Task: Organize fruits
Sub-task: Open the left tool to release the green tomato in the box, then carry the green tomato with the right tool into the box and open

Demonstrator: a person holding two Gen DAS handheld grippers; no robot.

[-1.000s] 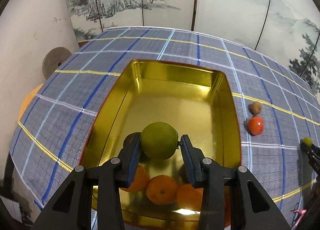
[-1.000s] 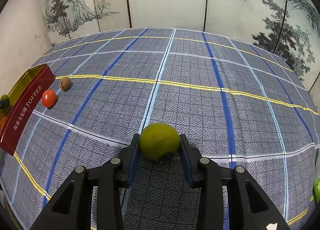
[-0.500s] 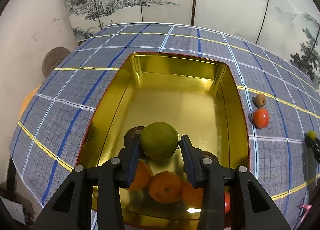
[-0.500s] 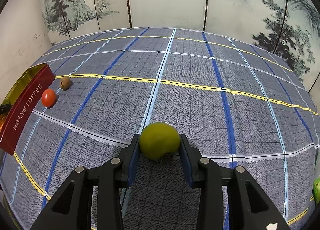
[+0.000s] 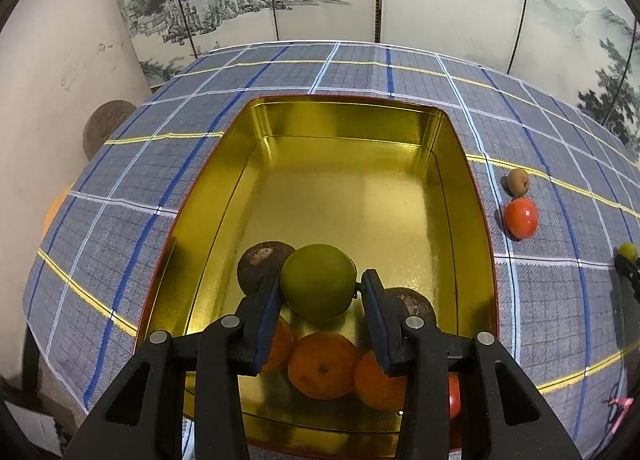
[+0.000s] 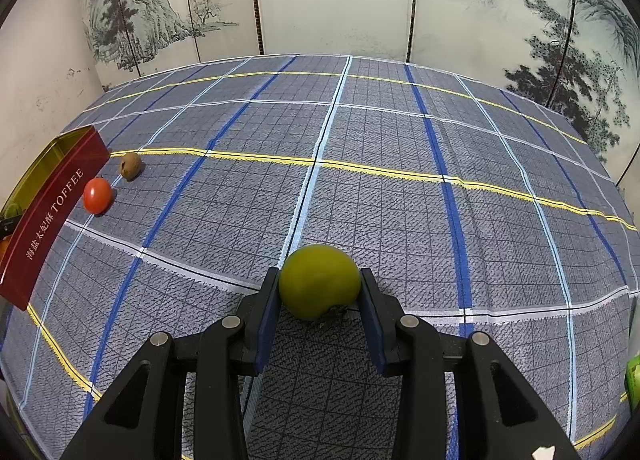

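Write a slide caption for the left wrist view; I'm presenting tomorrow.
Left tongs hold a green fruit above the gold tin, oranges already inside.

A plaid tablecloth (image 6: 400,196) covered the worktop, grey-blue with a grid of blue, pale blue, white and yellow stripes; its weave looked coarse up close. Behind it stood a folding screen (image 6: 336,0) of pale panels painted with ink landscapes: mountains, bare trees and dark pines, the panels parted by thin dark joints. To the left of the screen ran a plain off-white wall (image 5: 60,72), scuffed in places. Low against that wall, past the cloth's edge, sat a round grey-brown disc (image 5: 105,128), and below it something orange (image 5: 54,208), too cut off to name.
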